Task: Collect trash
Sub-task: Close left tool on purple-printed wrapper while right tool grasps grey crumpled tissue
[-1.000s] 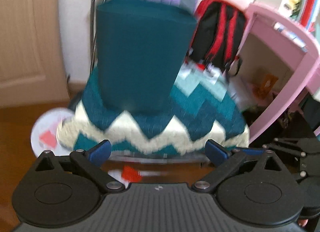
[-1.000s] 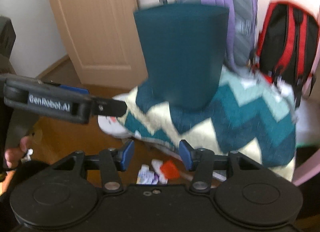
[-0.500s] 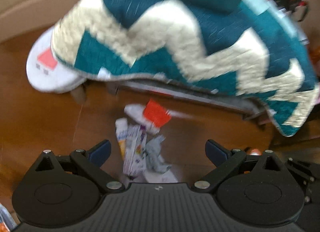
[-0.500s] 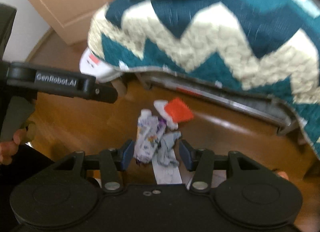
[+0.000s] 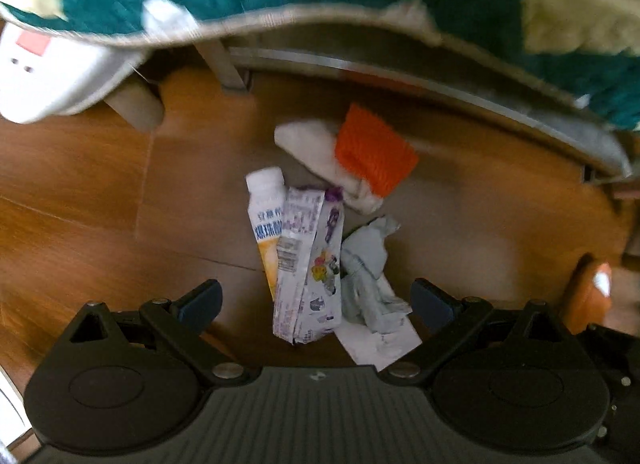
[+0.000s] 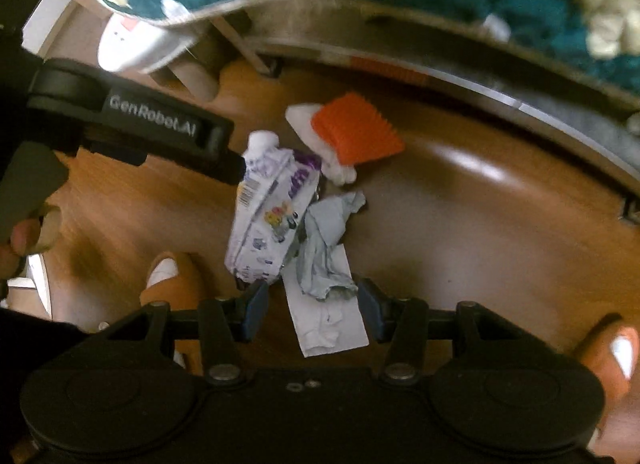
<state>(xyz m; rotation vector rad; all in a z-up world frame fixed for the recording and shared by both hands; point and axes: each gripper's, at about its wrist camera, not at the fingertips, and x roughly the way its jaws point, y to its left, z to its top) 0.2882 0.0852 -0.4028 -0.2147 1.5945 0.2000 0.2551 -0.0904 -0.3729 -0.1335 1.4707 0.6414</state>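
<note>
Trash lies piled on the brown wooden floor (image 5: 80, 192): in the left wrist view, a flattened white-and-purple printed carton (image 5: 308, 264), its writing blurred, is seen just beyond the left gripper (image 5: 316, 300), whose fingers are spread, holding nothing. In the right wrist view, crumpled grey paper (image 6: 326, 244) is seen between the parted, empty fingers of the right gripper (image 6: 312, 308); "GenRobot.AI" is read at left.

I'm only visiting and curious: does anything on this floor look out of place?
Yes. A small heap of litter lies on the brown wooden floor beside the blanket-draped furniture: a flattened purple-and-white drink carton, a small white plastic bottle, crumpled grey paper, a flat white paper slip and an orange ridged piece.
</note>
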